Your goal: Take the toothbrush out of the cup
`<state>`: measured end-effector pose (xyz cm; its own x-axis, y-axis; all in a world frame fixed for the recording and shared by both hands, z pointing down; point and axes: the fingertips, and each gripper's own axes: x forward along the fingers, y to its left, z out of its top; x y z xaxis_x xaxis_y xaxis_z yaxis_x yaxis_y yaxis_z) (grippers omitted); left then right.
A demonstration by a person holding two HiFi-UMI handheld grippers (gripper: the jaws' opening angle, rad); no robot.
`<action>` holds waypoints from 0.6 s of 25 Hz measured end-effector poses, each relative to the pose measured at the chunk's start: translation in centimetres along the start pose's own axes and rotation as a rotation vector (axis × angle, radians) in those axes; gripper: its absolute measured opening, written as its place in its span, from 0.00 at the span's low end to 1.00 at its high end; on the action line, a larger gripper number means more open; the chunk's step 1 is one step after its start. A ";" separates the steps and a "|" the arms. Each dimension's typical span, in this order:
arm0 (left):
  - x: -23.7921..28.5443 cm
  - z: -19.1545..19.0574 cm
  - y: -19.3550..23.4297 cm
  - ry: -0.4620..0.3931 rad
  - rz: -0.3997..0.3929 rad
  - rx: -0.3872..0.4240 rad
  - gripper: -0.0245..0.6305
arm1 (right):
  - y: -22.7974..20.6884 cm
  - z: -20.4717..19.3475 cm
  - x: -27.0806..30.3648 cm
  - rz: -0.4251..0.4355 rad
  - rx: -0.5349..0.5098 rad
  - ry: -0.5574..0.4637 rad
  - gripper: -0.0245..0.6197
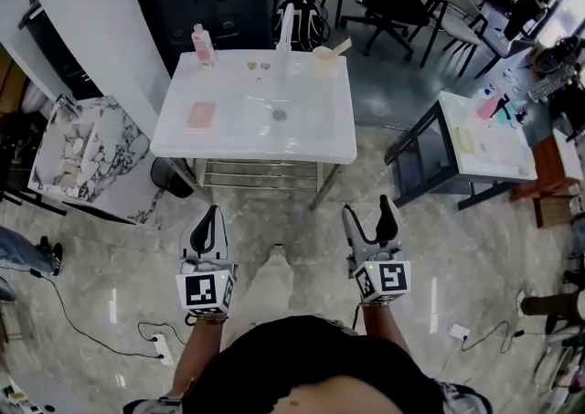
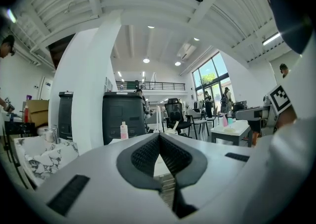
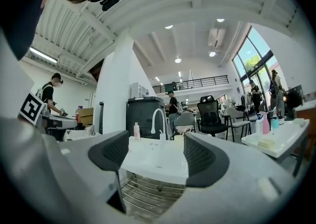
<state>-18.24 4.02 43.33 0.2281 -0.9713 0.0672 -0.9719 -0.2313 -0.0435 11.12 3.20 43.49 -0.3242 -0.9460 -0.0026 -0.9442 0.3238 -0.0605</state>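
Two grippers hang low over the floor, well short of the white sink (image 1: 311,136).
On the left gripper (image 1: 209,213) the jaws are pressed together with nothing between them; on the right gripper (image 1: 369,211) they stand spread and empty. The toothbrush (image 1: 341,46) leans tilted in the cup (image 1: 323,58) at the sink's far right corner, near the faucet (image 1: 286,26). A pink bottle (image 1: 200,43) stands at the far left corner, and a pink bar (image 1: 201,115) lies on the left side.

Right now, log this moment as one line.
stage: not started | left claw: shut, empty | right claw: open, empty | toothbrush: in cup, sink back right | both claws short of sink
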 end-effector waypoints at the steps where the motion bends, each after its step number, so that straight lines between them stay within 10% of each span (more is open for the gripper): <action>1: 1.0 0.1 0.3 0.000 -0.002 0.001 0.04 | -0.1 0.1 1.1 0.007 -0.005 -0.001 0.57; 15: 14.4 1.1 4.0 0.004 -0.035 0.031 0.04 | -4.3 -0.3 14.1 -0.021 0.004 0.006 0.56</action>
<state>-18.81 -10.93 42.98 0.2613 -0.9624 0.0736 -0.9611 -0.2665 -0.0724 10.60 -11.57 44.03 -0.3043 -0.9526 0.0046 -0.9507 0.3034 -0.0644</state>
